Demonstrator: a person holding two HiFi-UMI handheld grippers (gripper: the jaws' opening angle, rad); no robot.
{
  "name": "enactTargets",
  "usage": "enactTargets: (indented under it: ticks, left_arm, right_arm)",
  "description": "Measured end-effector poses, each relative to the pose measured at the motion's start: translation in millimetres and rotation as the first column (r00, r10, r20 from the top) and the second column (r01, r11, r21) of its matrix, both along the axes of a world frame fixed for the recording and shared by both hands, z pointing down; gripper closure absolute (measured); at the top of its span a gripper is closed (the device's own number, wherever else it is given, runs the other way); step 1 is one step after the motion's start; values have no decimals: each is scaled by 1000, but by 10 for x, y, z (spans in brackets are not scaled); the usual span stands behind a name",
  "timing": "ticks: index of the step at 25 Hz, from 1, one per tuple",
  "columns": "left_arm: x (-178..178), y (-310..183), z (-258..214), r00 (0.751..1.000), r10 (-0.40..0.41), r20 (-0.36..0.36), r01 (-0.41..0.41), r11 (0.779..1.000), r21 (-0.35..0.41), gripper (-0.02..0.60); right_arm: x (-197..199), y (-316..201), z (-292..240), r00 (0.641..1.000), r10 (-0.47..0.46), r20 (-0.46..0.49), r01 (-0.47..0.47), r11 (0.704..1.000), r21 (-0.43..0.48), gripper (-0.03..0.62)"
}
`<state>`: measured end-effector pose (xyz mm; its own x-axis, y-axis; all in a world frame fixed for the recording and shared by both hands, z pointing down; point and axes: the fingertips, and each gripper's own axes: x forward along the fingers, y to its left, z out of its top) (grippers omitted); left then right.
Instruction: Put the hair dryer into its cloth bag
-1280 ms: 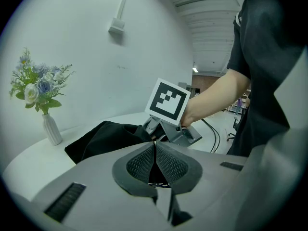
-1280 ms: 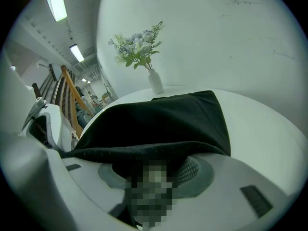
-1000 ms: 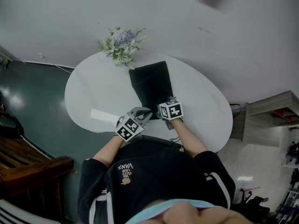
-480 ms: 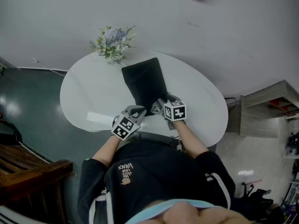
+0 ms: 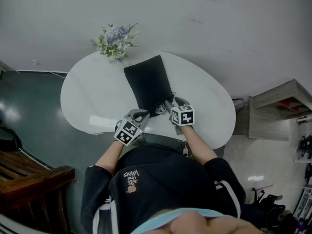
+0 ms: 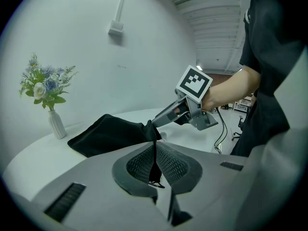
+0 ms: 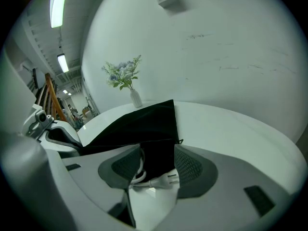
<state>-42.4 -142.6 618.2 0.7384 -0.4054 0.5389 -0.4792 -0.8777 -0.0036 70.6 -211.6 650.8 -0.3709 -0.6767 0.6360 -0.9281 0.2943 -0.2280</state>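
Left tongs (image 6: 155, 154) pinch the black cloth bag (image 6: 106, 134) by its rim, right tongs (image 7: 156, 165) gape wide (dryer itself hidden, only its white plug (image 7: 166, 179) showing).

T-shirt (image 5: 161, 177): black, short-sleeved; white lettering (image 5: 130, 175) is printed at its 9 o'clock.
Left gripper (image 5: 146, 114): grey, topped by a black-and-white marker cube (image 5: 127, 132).
Right gripper (image 5: 170, 105): built alike.
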Motion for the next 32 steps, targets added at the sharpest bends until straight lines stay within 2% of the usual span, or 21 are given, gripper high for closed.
enactTargets:
  ticks: [8, 17, 24, 32]
  left_arm:
    - [11, 96, 46, 1000, -16, 1, 16, 1000, -4, 549]
    - [-40, 147, 73, 1000, -23, -2, 23, 1000, -20, 549]
    - [-84, 137, 93, 1000, -27, -3, 27, 999, -31, 549]
    - [-89, 119, 129, 999, -39, -2, 38, 999, -30, 549]
  right_arm:
    - [3, 11, 120, 998, -39, -57, 38, 999, -19, 385]
    - [64, -126, 228, 995, 21, -96, -23, 999, -28, 395]
    - [133, -161, 251, 991, 67, -114, -71, 997, -28, 512]
    - [251, -57, 229, 990, 99, -99, -102, 995, -20, 540]
